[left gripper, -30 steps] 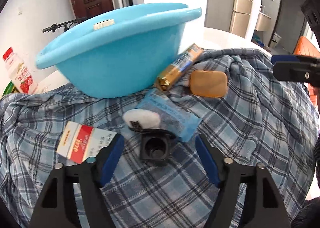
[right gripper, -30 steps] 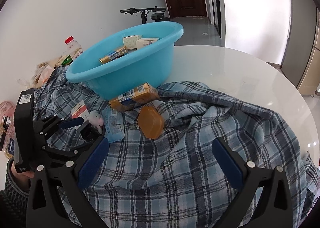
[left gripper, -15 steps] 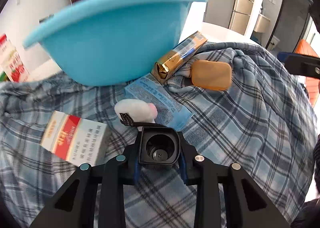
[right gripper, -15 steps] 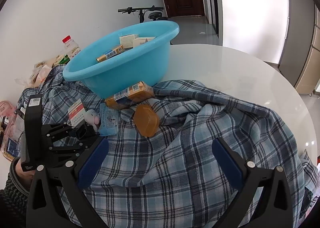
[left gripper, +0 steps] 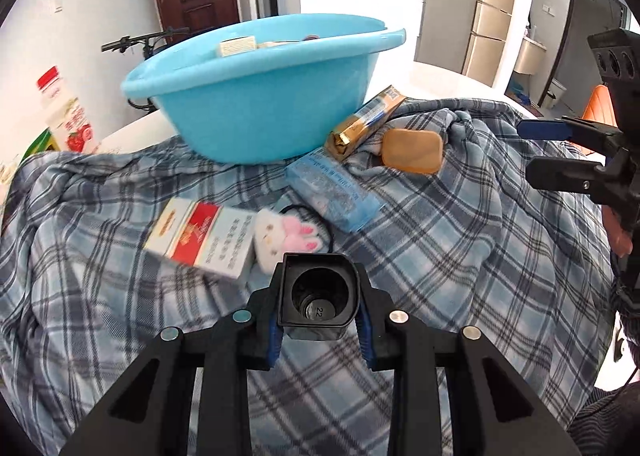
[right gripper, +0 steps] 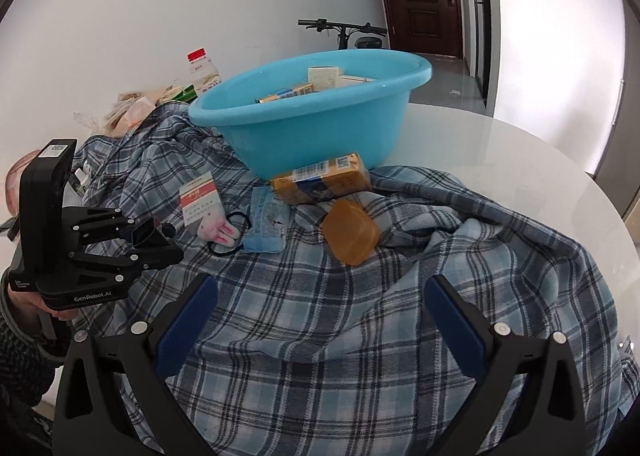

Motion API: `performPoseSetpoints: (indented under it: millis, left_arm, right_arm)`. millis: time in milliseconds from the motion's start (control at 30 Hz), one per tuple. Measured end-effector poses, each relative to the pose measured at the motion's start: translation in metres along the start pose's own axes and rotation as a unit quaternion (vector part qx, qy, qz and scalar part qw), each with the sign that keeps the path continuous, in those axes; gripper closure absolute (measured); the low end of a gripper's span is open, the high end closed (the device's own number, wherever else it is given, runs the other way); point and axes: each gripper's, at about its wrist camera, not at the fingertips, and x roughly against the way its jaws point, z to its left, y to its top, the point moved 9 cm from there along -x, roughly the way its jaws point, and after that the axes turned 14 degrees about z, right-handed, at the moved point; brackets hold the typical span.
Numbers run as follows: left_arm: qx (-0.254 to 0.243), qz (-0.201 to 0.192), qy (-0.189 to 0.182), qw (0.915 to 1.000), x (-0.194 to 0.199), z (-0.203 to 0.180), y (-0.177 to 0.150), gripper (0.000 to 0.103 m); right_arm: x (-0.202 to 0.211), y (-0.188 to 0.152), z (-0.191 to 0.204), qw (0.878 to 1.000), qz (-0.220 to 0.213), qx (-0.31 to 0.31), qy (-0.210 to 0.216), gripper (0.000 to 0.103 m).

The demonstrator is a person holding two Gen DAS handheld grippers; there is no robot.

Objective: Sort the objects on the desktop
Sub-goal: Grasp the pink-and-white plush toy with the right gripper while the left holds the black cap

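- A red-capped bottle [left gripper: 64, 112] stands at the far left edge of the desk [right gripper: 500, 160], at about ten o'clock from the basin.
- The red-and-white carton [left gripper: 200, 240] lies on the plaid cloth [left gripper: 460, 256], touching the plush bunny charm [left gripper: 286, 238] on its right.
- The left gripper [left gripper: 318, 310] is clamped on a black square cup-like part [left gripper: 318, 290], its blue pads pressing both sides; the part is held above the cloth, at six o'clock from the bunny charm.
- The blue basin [left gripper: 260, 104] sits at twelve o'clock, partly on the cloth, with small boxes and a gold packet inside.
- A pale blue sachet [left gripper: 334, 192] lies between the bunny charm and the basin.
- A gold snack packet [left gripper: 364, 124] leans against the basin's right wall, at about four o'clock from it.
- An amber rounded case [left gripper: 414, 150] rests just beside the gold packet, at about five o'clock from it.
- The right gripper [right gripper: 320, 328] hovers over bare cloth with its blue fingers [right gripper: 186, 324] wide apart and nothing between them; the amber case lies at twelve o'clock from it.
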Motion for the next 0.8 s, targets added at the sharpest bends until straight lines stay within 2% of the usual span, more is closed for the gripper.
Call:
performPoseSetpoints:
  millis: [200,333,500,700,800]
  left_arm:
    - [0.032,-0.001,0.011,0.9994,0.007,0.027,-0.023,0.071]
    - [0.054,0.002,0.032,0.9980,0.009,0.048,-0.039,0.071]
    - [0.066,0.003,0.030,0.9974,0.012,0.058,-0.055,0.071]
    - [0.081,0.004,0.024,0.9964,0.012,0.067,-0.064,0.071]
    - [0.101,0.005,0.008,0.9949,0.012,0.072,-0.066,0.071]
  right_arm:
    - [-0.011,0.011,0.040,0.998,-0.003,0.038,0.048,0.000]
    - [-0.034,0.018,0.076,0.993,0.019,0.110,0.043,0.000]
    - [-0.067,0.023,0.118,0.977,0.062,0.199,0.044,0.000]
    - [-0.103,0.036,0.137,0.966,0.071,0.247,0.004,0.003]
    - [-0.116,0.042,0.141,0.966,0.075,0.246,0.014,0.003]
